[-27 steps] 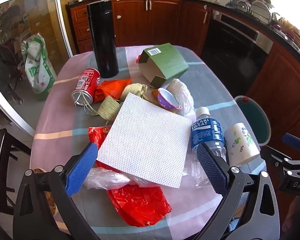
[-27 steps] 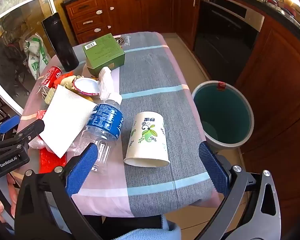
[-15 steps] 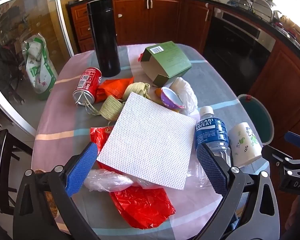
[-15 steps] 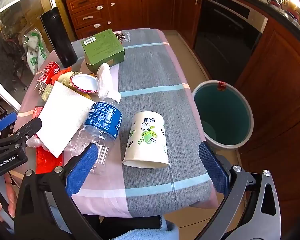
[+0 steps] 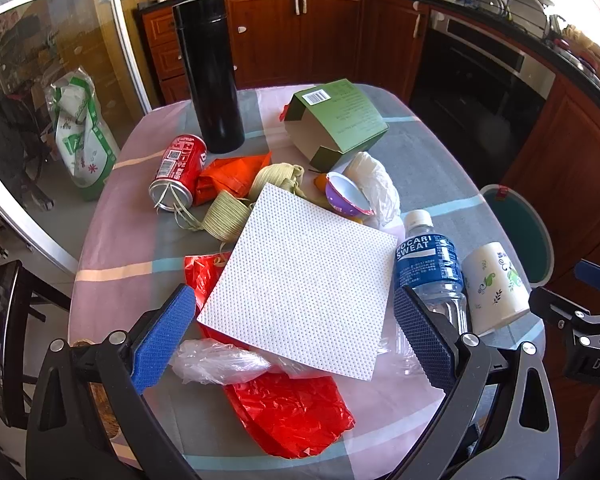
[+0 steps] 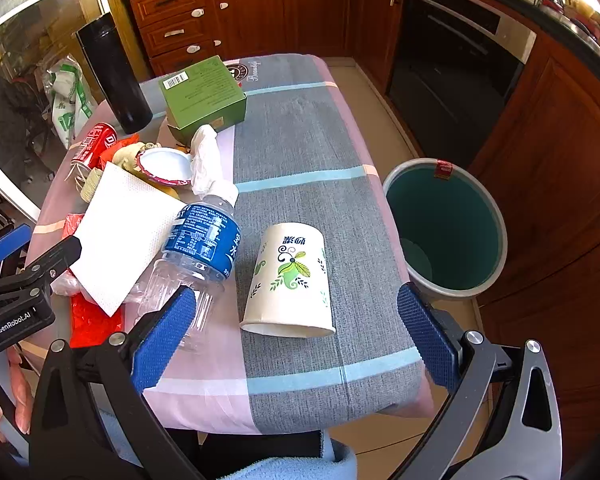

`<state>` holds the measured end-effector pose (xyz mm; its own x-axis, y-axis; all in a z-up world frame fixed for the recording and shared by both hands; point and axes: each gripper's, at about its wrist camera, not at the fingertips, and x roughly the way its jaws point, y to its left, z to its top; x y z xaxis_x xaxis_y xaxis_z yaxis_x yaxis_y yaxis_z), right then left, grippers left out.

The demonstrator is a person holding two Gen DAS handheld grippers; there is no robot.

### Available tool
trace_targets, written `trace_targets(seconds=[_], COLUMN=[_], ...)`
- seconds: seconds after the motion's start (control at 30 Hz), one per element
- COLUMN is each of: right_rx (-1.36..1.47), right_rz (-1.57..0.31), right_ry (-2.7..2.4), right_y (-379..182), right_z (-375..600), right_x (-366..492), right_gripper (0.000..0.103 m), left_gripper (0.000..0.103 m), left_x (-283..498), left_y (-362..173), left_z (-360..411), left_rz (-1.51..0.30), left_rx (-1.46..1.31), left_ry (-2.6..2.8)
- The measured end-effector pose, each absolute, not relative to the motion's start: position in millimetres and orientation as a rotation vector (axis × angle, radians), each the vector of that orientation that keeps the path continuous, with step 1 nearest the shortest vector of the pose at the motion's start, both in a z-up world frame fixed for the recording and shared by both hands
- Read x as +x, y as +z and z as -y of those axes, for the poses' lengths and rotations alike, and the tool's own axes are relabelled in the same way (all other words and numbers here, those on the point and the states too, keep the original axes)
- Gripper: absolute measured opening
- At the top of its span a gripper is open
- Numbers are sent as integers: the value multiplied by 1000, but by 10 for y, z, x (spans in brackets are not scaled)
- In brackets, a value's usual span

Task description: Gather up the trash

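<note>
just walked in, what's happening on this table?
A person holds a gripper in each hand over a table littered with trash. Both are open and hold nothing. The left gripper hovers over a white paper towel lying on a red plastic bag. The right gripper is lined up on a paper cup lying on its side beside a plastic bottle. A green bin stands on the floor beside the table.
</note>
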<state>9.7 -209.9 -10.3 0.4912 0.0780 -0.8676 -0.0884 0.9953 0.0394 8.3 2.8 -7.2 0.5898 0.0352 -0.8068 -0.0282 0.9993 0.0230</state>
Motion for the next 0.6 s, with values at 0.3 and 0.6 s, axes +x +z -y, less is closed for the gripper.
trace_targets(seconds=[0.3, 0.6], right_rx=[-14, -12], right_rz=[-1058, -1058], right_ry=[105, 103], right_y=[-123, -112], right_z=[2091, 2106], right_x=[110, 121], right_gripper=[97, 97], left_gripper=[99, 99], left_x=[76, 82], left_y=[-66, -64], left_z=[-29, -12], left_rz=[-940, -936], left_rx=[14, 20], left_ry=[43, 42])
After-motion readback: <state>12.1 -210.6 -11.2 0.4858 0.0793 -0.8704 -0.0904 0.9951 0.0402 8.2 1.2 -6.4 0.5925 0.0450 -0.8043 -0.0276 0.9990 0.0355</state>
